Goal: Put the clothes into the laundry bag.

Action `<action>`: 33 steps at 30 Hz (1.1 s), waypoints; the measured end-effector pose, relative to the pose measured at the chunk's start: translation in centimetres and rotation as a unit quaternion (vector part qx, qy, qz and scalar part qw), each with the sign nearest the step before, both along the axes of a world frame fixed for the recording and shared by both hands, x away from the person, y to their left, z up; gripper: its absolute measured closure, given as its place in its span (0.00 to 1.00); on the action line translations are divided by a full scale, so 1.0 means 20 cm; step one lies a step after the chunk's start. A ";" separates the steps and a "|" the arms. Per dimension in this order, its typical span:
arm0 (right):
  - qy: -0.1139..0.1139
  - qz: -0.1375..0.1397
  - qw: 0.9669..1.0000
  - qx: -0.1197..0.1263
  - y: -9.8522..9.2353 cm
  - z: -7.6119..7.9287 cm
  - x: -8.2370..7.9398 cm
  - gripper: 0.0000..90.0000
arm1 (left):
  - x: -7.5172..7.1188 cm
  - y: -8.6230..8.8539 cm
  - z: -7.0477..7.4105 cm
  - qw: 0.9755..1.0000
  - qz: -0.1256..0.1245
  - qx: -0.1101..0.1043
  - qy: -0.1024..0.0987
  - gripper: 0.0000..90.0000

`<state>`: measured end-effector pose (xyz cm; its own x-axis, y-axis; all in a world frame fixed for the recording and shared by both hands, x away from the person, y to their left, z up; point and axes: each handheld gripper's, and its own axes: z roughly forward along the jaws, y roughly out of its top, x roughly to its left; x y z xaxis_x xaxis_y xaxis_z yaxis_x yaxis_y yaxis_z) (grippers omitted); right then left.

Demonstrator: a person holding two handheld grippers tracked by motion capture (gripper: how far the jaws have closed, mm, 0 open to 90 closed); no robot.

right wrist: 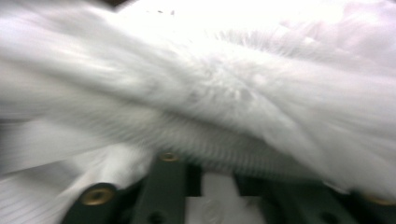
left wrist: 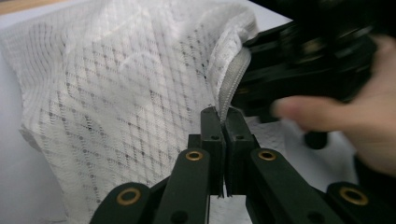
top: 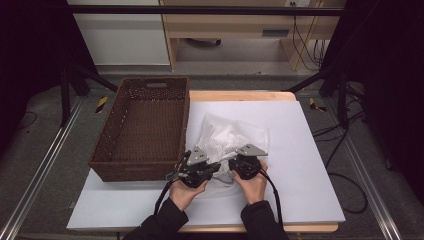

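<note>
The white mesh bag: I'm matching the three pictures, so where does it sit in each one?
High view: white mesh bag at centre of the white table, right of the wicker basket.
Left gripper view: it covers the left and centre, its zipper edge pinched in the jaws.
Right gripper view: blurred, across the upper frame.
Shared landmark: the white table.

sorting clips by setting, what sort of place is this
Probably a lab recording rig: a white-topped wooden table fenced by black metal frame bars, loose black cables on the grey floor, and a pale wooden desk behind.
</note>
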<state>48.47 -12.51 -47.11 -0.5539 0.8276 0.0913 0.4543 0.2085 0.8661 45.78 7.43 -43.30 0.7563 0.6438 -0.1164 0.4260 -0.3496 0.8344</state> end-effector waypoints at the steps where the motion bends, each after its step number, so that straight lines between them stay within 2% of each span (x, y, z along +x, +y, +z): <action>1: -0.001 0.009 1.000 0.001 -0.02 0.02 -0.03 0.77 | 0.01 0.00 -0.01 1.000 0.002 0.001 0.001 0.98; 5: 0.006 0.044 0.999 0.002 -0.12 0.10 -0.15 0.68 | 0.03 -0.01 -0.03 1.000 0.009 0.003 0.006 0.98; 7: 0.000 0.044 0.999 -0.003 -0.18 0.12 -0.21 0.65 | 0.04 -0.02 -0.04 1.000 0.010 0.004 0.004 0.98; 9: 0.002 0.030 0.999 -0.010 -0.24 0.11 -0.24 0.60 | 0.04 -0.02 -0.04 1.000 0.012 0.004 0.003 0.98; 11: 0.019 0.007 1.000 -0.022 -0.27 0.07 -0.24 0.55 | 0.05 -0.02 -0.04 1.000 0.012 0.003 0.003 0.98; 13: 0.040 -0.013 0.999 -0.022 -0.28 0.00 -0.21 0.52 | 0.04 -0.03 -0.05 1.000 0.011 0.005 0.002 0.98; 16: 0.064 -0.018 0.996 -0.052 -0.25 -0.06 -0.16 0.45 | 0.04 -0.03 -0.05 1.000 0.010 0.005 0.001 0.98; 17: 0.070 -0.016 0.996 -0.050 -0.24 -0.08 -0.14 0.45 | 0.04 -0.03 -0.05 1.000 0.009 0.004 0.001 0.98; 21: 0.067 -0.016 0.996 -0.048 -0.22 -0.08 -0.14 0.52 | 0.04 -0.03 -0.05 1.000 0.009 0.003 -0.001 0.98; 22: 0.065 -0.018 0.997 -0.045 -0.23 -0.08 -0.14 0.59 | 0.04 -0.03 -0.05 1.000 0.008 0.003 -0.001 0.98; 24: 0.058 -0.018 0.997 -0.040 -0.24 -0.06 -0.14 0.81 | 0.04 -0.03 -0.05 1.000 0.009 0.001 -0.002 0.97; 25: 0.044 -0.015 0.999 -0.026 -0.26 -0.05 -0.16 0.92 | 0.04 -0.03 -0.05 1.000 0.009 0.000 -0.002 0.98; 26: 0.037 -0.013 0.999 -0.017 -0.26 -0.03 -0.17 0.97 | 0.04 -0.02 -0.04 1.000 0.009 -0.004 -0.001 0.97; 27: 0.020 -0.003 1.000 -0.007 -0.26 -0.01 -0.19 0.98 | 0.04 -0.02 -0.04 1.000 0.009 -0.006 -0.001 0.98; 29: 0.007 0.019 1.000 -0.008 -0.23 0.03 -0.21 0.98 | 0.03 -0.02 -0.02 1.000 0.007 -0.010 -0.005 0.98; 31: 0.001 0.039 0.999 0.003 -0.18 0.04 -0.20 0.98 | 0.02 -0.02 0.01 1.000 0.002 -0.017 -0.009 0.98; 33: -0.005 0.048 0.999 0.007 -0.12 0.05 -0.19 0.98 | 0.00 -0.03 0.04 1.000 -0.006 -0.018 -0.019 0.98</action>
